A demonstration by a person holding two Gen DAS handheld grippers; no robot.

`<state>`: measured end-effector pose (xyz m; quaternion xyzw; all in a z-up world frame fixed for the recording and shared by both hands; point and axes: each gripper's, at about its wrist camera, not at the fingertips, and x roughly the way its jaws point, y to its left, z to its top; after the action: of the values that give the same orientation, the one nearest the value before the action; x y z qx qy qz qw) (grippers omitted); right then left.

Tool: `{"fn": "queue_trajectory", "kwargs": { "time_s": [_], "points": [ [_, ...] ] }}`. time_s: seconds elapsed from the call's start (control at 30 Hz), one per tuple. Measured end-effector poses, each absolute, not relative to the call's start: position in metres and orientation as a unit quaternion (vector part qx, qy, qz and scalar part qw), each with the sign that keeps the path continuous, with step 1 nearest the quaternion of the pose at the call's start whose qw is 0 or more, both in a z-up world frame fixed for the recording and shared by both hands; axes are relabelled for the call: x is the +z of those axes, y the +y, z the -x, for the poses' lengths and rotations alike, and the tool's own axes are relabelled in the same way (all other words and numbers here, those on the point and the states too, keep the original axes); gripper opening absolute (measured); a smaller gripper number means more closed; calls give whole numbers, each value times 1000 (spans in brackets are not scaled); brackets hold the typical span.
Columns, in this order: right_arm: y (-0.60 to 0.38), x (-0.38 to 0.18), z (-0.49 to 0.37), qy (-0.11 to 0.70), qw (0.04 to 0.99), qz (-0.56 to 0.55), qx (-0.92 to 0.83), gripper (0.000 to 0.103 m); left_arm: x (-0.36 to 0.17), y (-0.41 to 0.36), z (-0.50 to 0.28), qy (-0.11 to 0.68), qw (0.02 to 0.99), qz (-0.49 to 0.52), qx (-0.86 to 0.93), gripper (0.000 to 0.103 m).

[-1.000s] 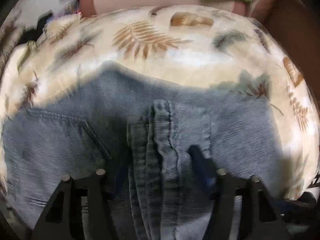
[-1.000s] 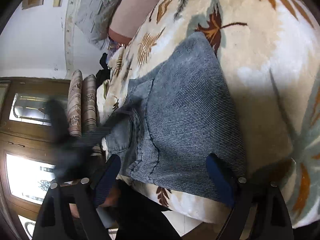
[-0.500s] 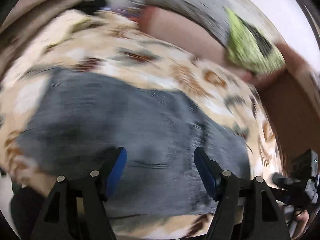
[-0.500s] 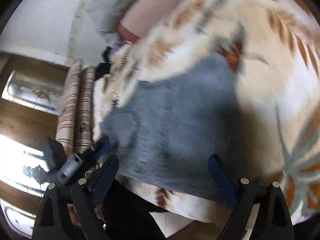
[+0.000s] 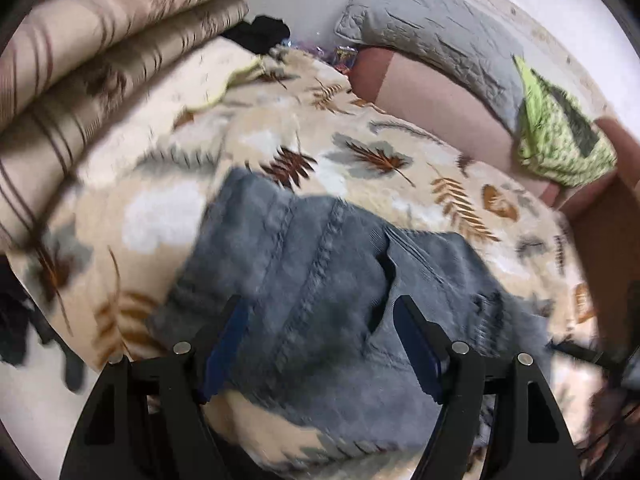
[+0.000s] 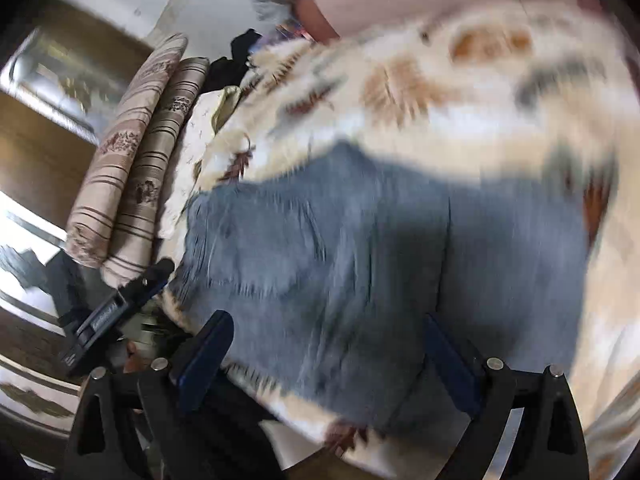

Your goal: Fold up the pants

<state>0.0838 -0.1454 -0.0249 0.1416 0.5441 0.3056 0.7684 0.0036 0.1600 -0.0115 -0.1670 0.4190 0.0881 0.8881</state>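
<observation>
The pants [image 5: 320, 280] lie folded into a grey-blue bundle on the leaf-print blanket [image 5: 384, 184], near its front edge. In the left view the left gripper [image 5: 320, 344] hangs over them with its jaws spread wide and nothing between them; the pants fill the centre out to 3 o'clock. In the right view, which is blurred, the right gripper [image 6: 326, 356] is likewise released and empty above the pants [image 6: 360, 256], with the left gripper [image 6: 116, 308] at 8 o'clock. Striped cushions [image 5: 80, 60] stand at 10 o'clock, a grey pillow [image 5: 432, 28] at 1 o'clock
</observation>
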Motion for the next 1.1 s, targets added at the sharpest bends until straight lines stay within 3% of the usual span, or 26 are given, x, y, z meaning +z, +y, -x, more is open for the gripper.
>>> {"fn": "queue_trajectory", "kwargs": {
  "time_s": [0.13,0.2,0.33,0.4,0.5,0.63,0.73,0.97,1.1],
  "points": [
    [-108,-4,-143,520,787,-113,312,93,-36,168,-29,454,867,79,190,76],
    [-82,-9,-176,532,787,-86,300,77,-59,177,-38,491,844,84,197,76],
    [-42,-51,-222,579,767,-34,272,68,-70,181,-34,483,849,84,195,79],
    [-33,-82,-232,620,738,-31,265,33,-71,184,-32,483,850,88,188,79],
    [-22,-76,-226,599,755,-2,268,18,-71,185,-31,482,852,89,184,79],
    [-13,-72,-225,586,771,39,247,16,-71,183,-34,483,852,90,184,79],
    [-5,-75,-226,577,780,46,237,19,-71,185,-33,483,851,96,181,79],
    [-22,-29,-204,538,806,15,245,30,-71,187,-32,482,852,100,181,79],
    [-21,-47,-200,565,779,-21,271,30,-71,187,-32,482,852,98,180,79]
  ]
}}
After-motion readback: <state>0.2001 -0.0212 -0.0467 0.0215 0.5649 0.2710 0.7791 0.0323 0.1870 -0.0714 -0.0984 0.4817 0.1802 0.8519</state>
